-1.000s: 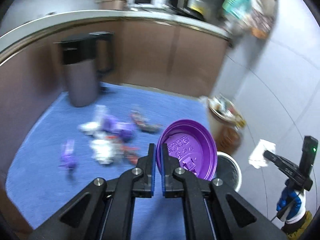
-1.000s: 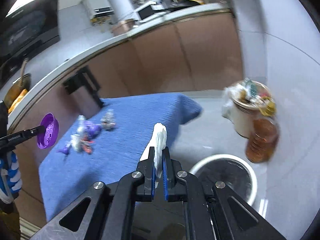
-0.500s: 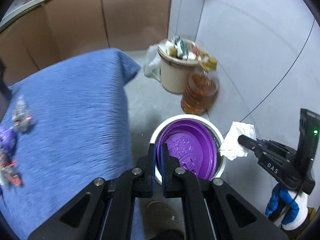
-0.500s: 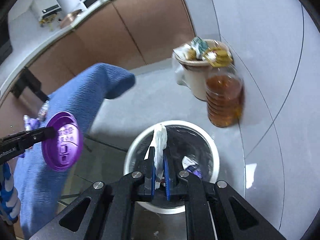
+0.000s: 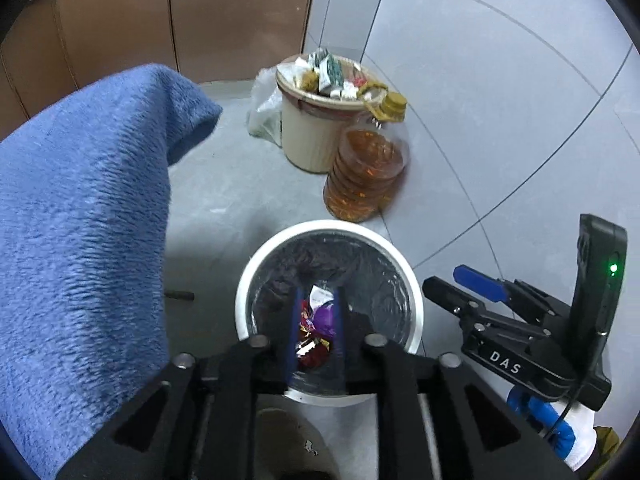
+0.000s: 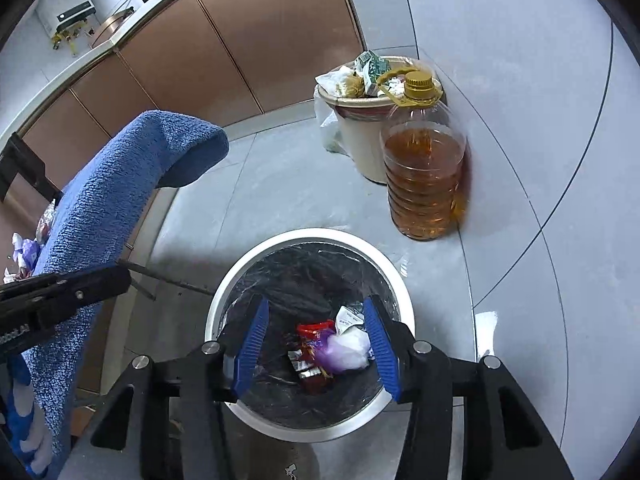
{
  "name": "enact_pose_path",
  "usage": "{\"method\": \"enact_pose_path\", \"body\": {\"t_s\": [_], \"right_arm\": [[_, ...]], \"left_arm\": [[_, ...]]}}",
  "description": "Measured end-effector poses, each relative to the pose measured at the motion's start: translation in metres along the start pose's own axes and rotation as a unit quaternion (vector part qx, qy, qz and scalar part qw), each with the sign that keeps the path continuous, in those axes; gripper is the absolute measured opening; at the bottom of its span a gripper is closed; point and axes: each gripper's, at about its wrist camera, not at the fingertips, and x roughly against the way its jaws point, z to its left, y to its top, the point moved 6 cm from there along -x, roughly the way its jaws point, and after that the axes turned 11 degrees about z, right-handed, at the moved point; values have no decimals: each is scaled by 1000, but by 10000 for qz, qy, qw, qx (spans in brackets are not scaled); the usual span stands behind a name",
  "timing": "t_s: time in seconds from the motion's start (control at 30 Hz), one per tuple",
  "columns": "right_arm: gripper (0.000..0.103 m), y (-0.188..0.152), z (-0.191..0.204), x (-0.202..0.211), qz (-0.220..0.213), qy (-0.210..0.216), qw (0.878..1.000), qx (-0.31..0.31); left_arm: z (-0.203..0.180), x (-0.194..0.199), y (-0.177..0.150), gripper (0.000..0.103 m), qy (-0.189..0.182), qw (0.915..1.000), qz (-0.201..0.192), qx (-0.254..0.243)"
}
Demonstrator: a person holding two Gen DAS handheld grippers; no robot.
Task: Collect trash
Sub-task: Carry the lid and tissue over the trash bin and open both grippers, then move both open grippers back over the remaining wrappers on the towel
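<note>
A white-rimmed bin with a black liner stands on the floor right under both grippers. At its bottom lie a purple lid, a white tissue and a red wrapper. My left gripper hangs over the bin, its jaws opening a narrow way with nothing between the pads. My right gripper is over the bin too, its jaws opening wider and holding nothing. The left gripper also shows at the left edge of the right wrist view.
A blue cloth covers a table left of the bin; several wrappers lie on it. Behind the bin stand a beige pail heaped with rubbish and a large bottle of amber oil. Brown cabinets line the back.
Both grippers swung from the table down over the bin. The purple lid and the tissue left the jaws and now lie in the bin. Both pairs of jaws have parted.
</note>
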Motion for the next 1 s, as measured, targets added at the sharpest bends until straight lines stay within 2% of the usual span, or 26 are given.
{"method": "enact_pose_path", "body": {"t_s": [0.17, 0.47, 0.57, 0.7, 1.0], "right_arm": [[50, 1, 6, 14, -133, -44, 9999, 69], [52, -2, 35, 66, -567, 0, 9980, 273], [55, -5, 48, 87, -743, 38, 9966, 357], [55, -7, 71, 113, -971, 113, 9938, 530], [55, -16, 146, 168, -1422, 287, 9816, 1239]], "left_arm": [[0, 35, -2, 32, 32, 9992, -403, 51], [13, 108, -25, 33, 125, 9932, -1155, 87], [18, 131, -40, 33, 197, 9904, -1371, 35], [32, 161, -63, 33, 487, 9875, -1502, -4], [87, 218, -121, 33, 834, 9779, -1876, 399]]}}
